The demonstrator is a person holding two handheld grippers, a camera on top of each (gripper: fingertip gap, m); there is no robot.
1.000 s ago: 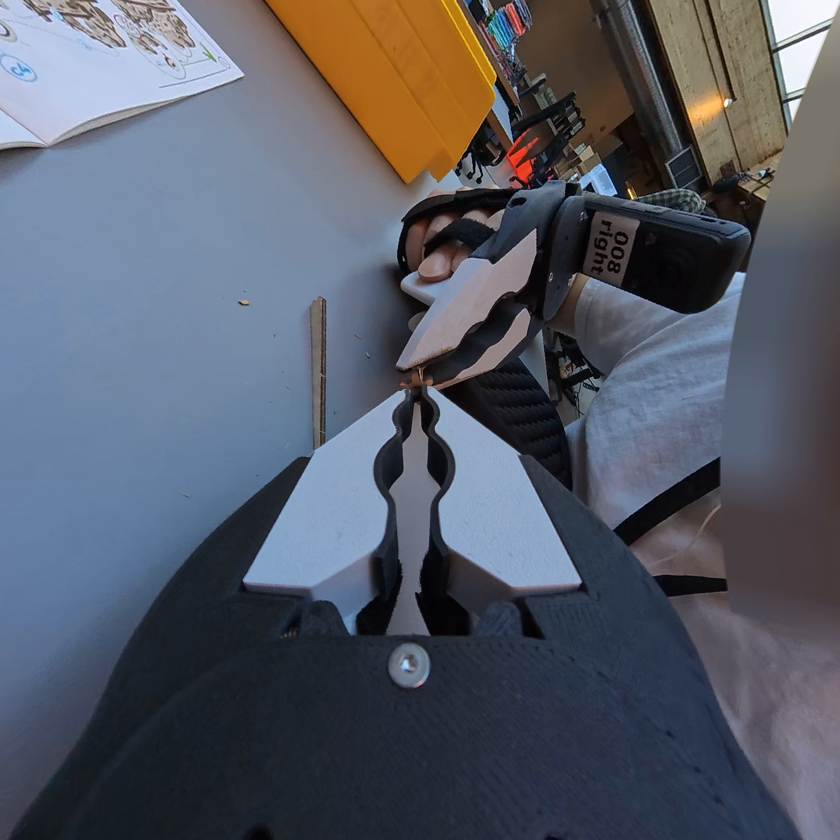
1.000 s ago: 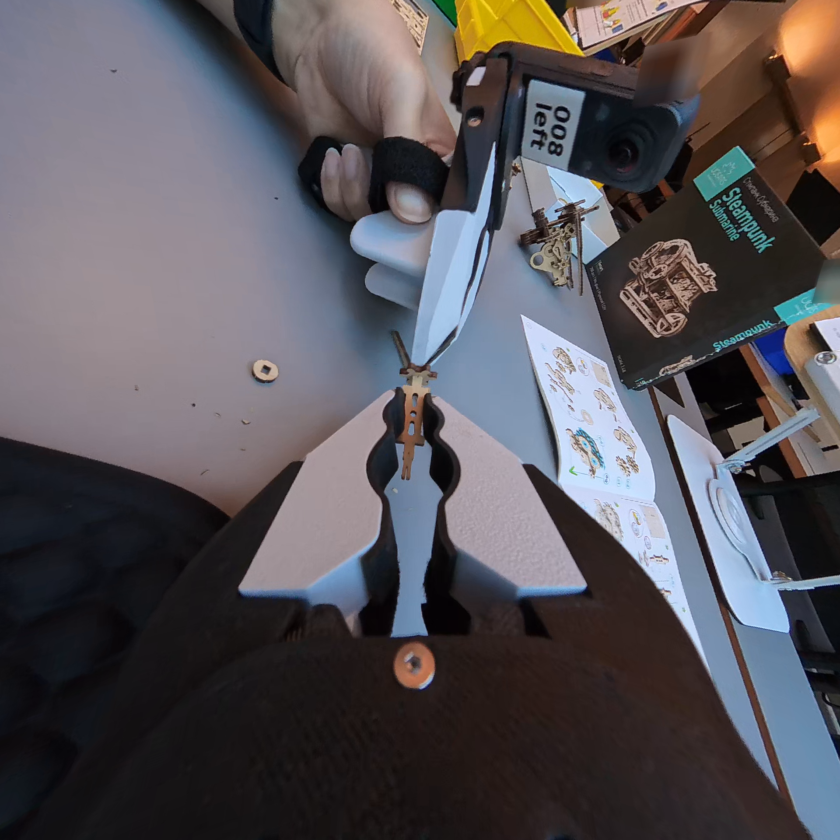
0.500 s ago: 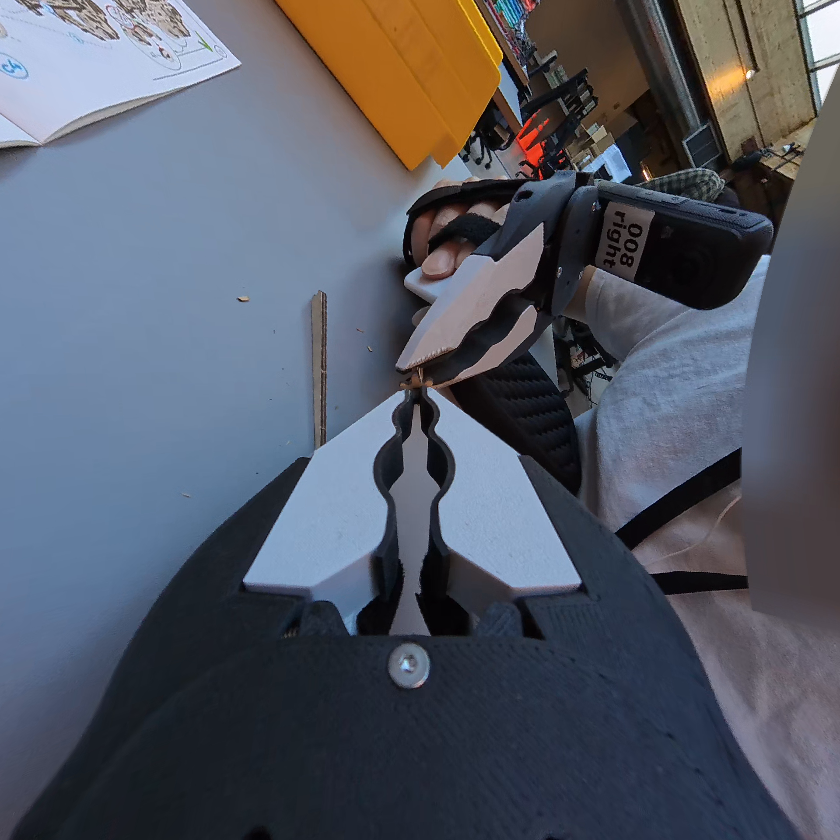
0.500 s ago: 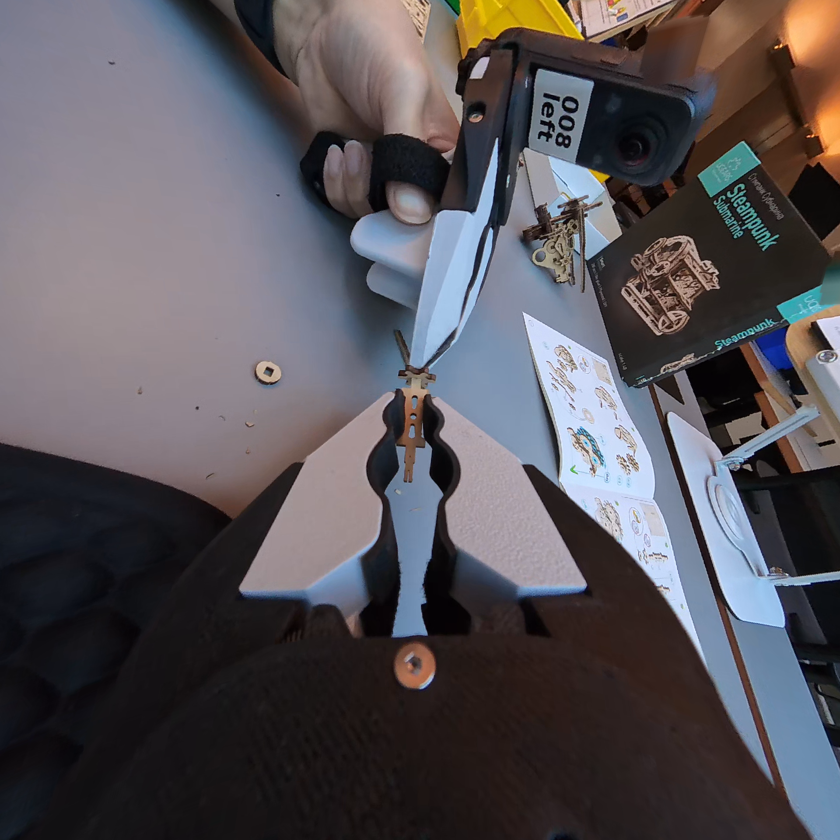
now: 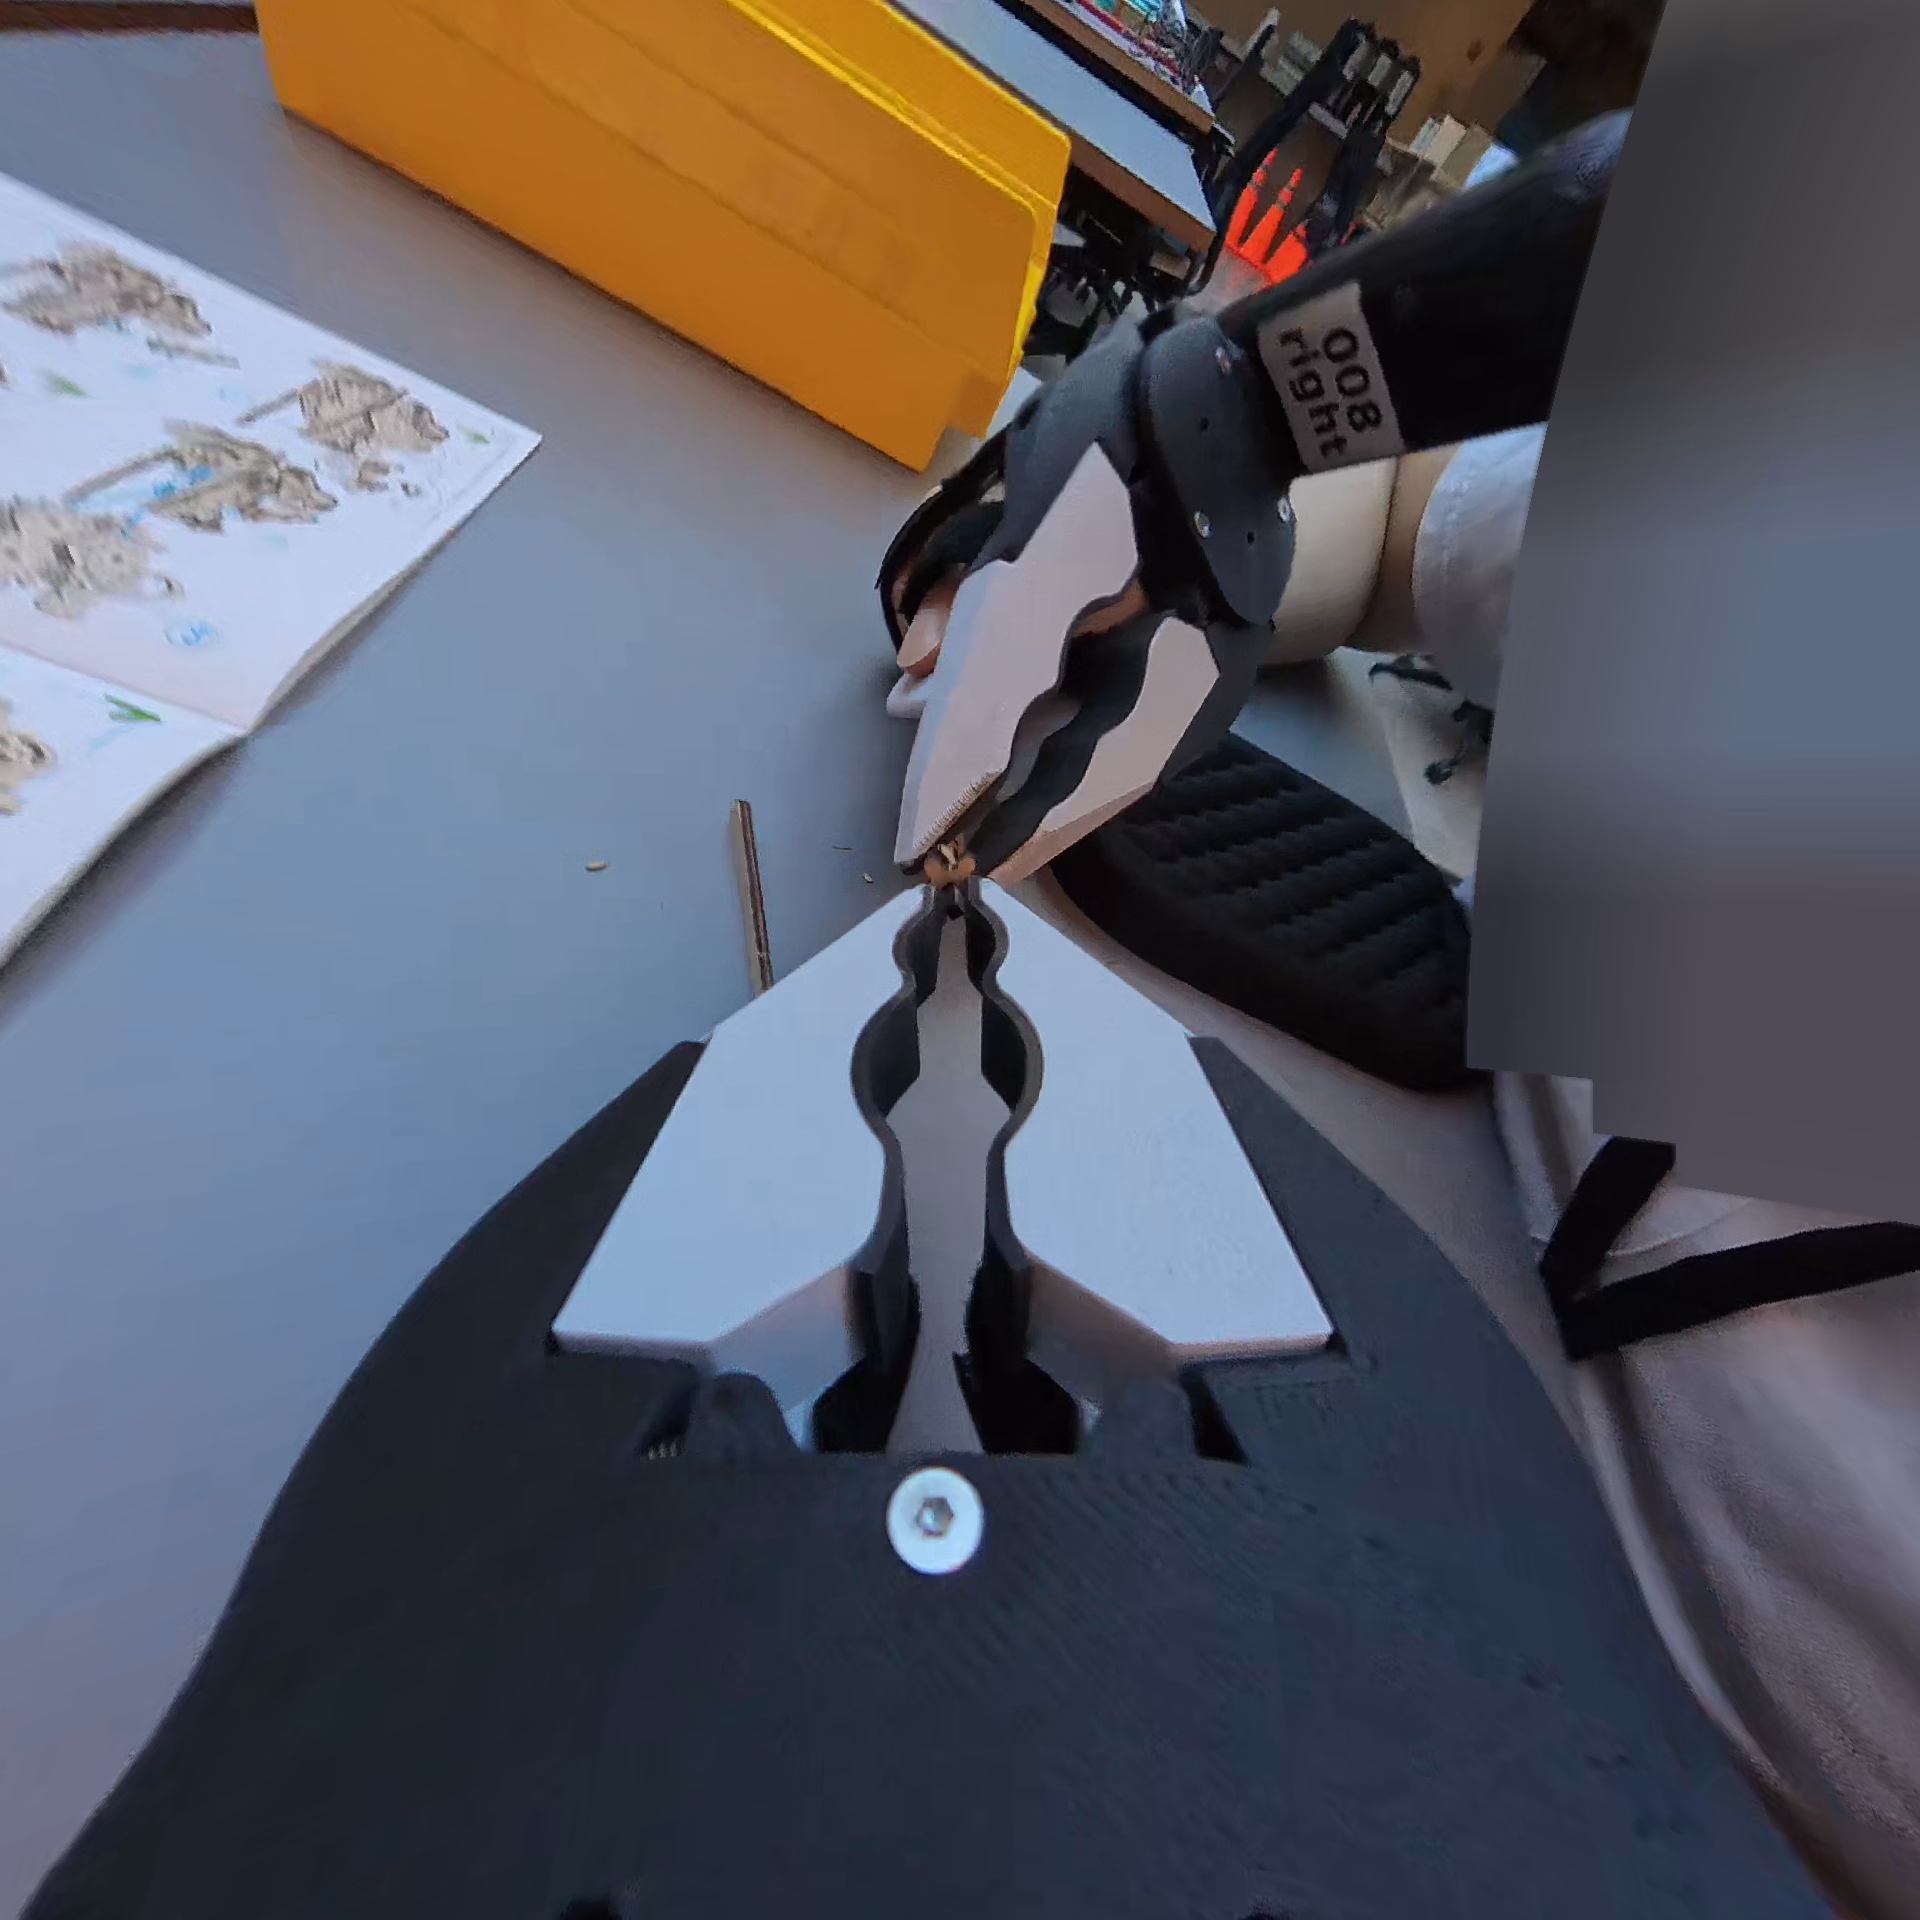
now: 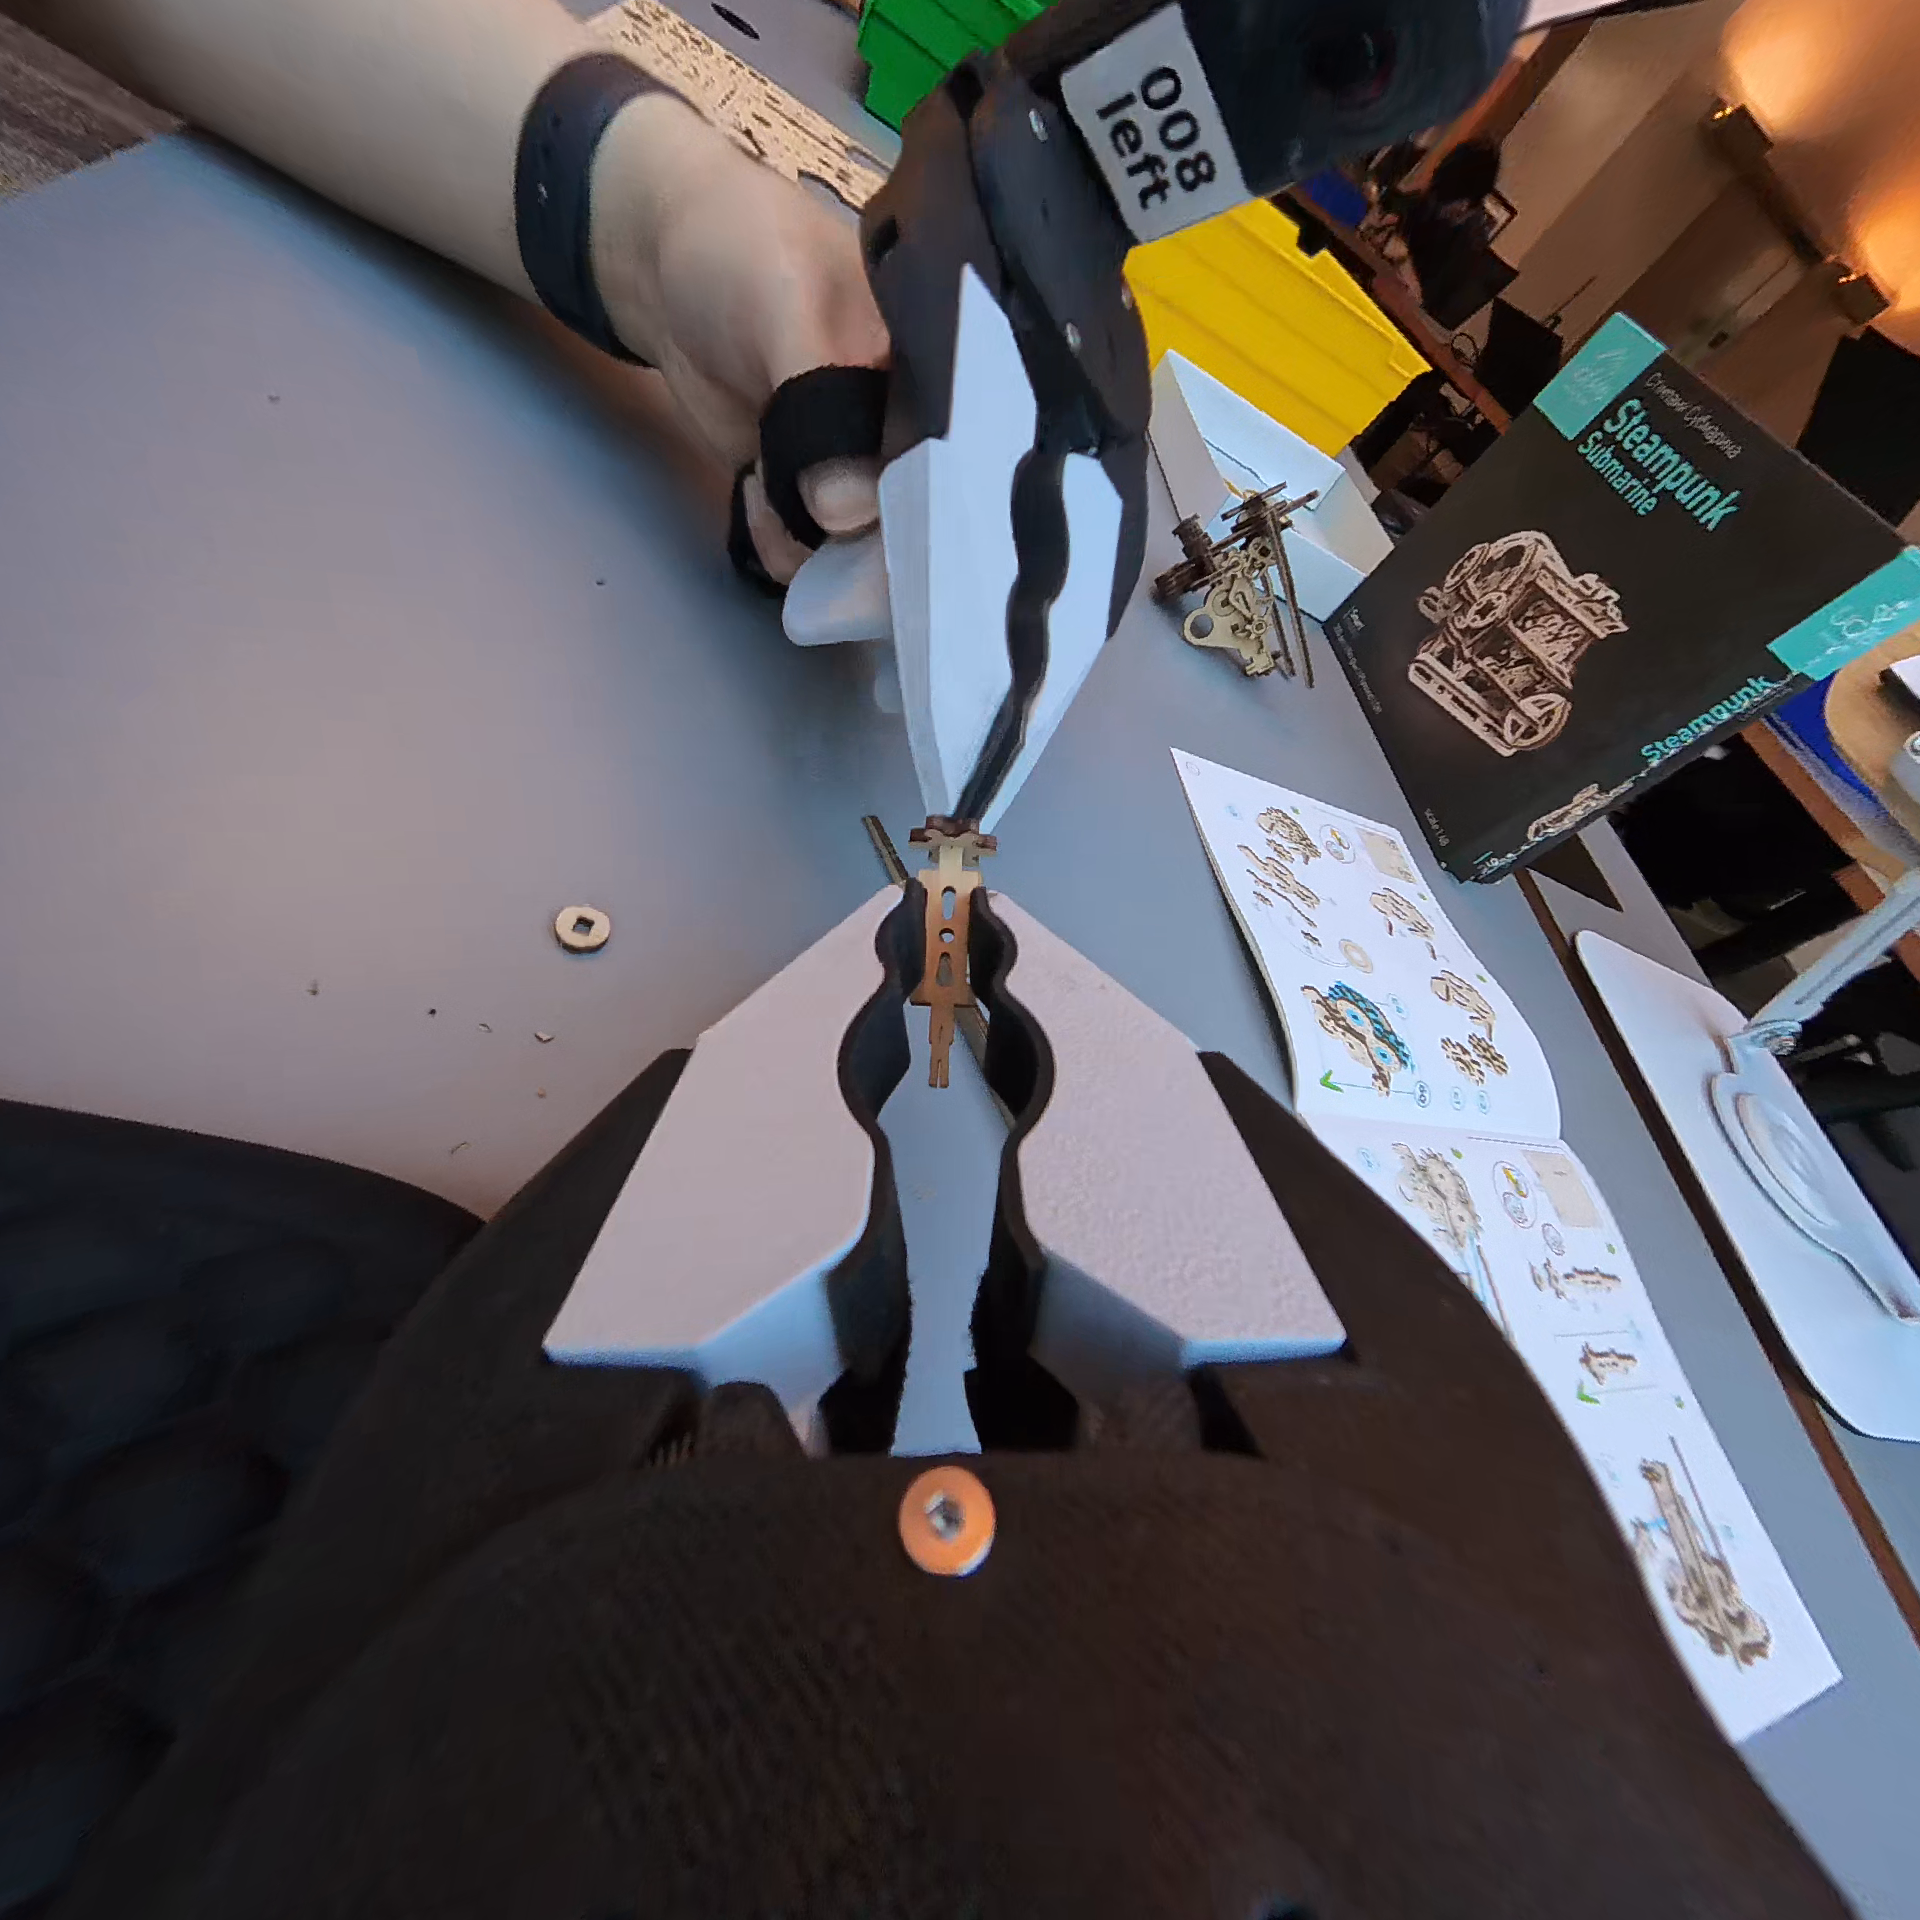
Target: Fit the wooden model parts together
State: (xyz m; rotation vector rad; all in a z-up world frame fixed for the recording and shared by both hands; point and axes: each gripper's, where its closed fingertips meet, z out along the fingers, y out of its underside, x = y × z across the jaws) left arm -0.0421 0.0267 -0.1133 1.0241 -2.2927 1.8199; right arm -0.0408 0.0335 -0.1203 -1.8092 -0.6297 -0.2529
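Above a grey table [image 6: 312,644], two hand-held grippers meet tip to tip over a tiny wooden joint. At far left in the right wrist view, a small round wooden washer [image 6: 582,927] with a square hole lies loose on the tabletop among specks of debris. At centre, the right gripper [image 6: 948,896] pinches a slim wooden strip [image 6: 943,966] lengthwise, jaws closed on its flat faces, its forked tail hanging free in the gap between the fingers. The strip's top end touches a small dark cross-shaped wooden piece [image 6: 948,831], nipped at the very tips of the left gripper [image 6: 961,816], which comes down from above, jaws pressed together on it. A hand [image 6: 727,343] with a dark wristband steers that gripper. To the right stand a partly built wooden assembly [image 6: 1236,592], an open instruction booklet [image 6: 1382,935] and, farther right, a dark model-kit box [image 6: 1621,613].

In the left wrist view the booklet [image 5: 187,499] lies at left, with a yellow bin [image 5: 665,208] behind it. A thin wooden stick [image 5: 750,894] rests on the table just left of the left gripper [image 5: 948,902]. The right gripper [image 5: 951,857] reaches in from the right, and the joined parts [image 5: 945,864] show only as a speck between the tips.
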